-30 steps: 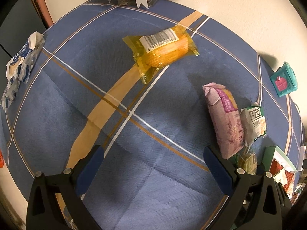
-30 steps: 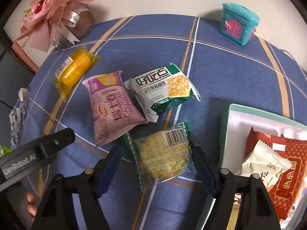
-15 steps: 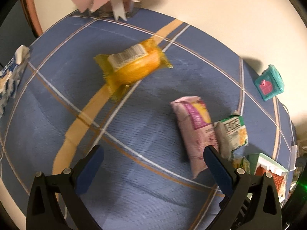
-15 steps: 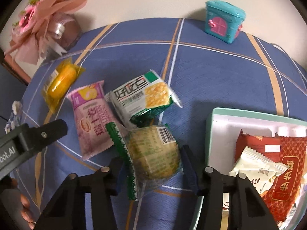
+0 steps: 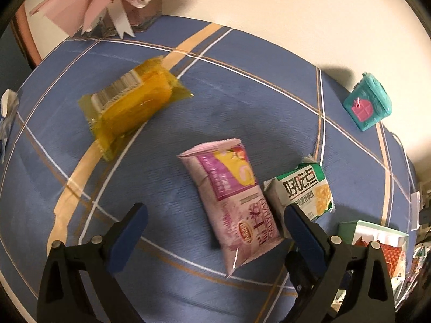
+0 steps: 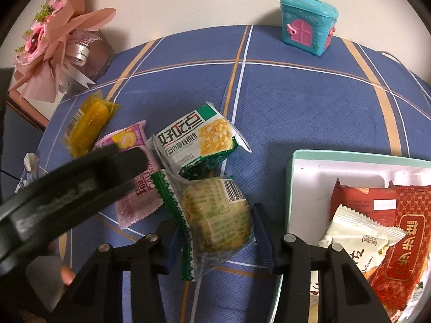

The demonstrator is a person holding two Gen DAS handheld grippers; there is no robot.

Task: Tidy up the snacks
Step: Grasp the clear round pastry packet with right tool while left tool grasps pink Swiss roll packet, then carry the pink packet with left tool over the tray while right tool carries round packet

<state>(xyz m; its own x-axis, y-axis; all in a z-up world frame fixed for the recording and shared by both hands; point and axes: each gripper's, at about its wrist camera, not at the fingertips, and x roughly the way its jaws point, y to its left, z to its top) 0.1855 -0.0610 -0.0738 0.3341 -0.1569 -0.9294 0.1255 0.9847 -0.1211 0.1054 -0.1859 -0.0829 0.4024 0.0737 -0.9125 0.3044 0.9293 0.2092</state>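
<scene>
Now your left gripper [image 5: 212, 228], jaws wide but closing, brackets the pink packet [image 5: 234, 204], long axis near-to-far; your right gripper [image 6: 215, 231] pinches the green-edged cake [image 6: 215, 215].

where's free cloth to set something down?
Free: the wide blue stretch between the teal toy house, the green-white cracker pack and the box rim. Also near the flower bouquet. Crowded: around the pink pack, and inside the box.
</scene>
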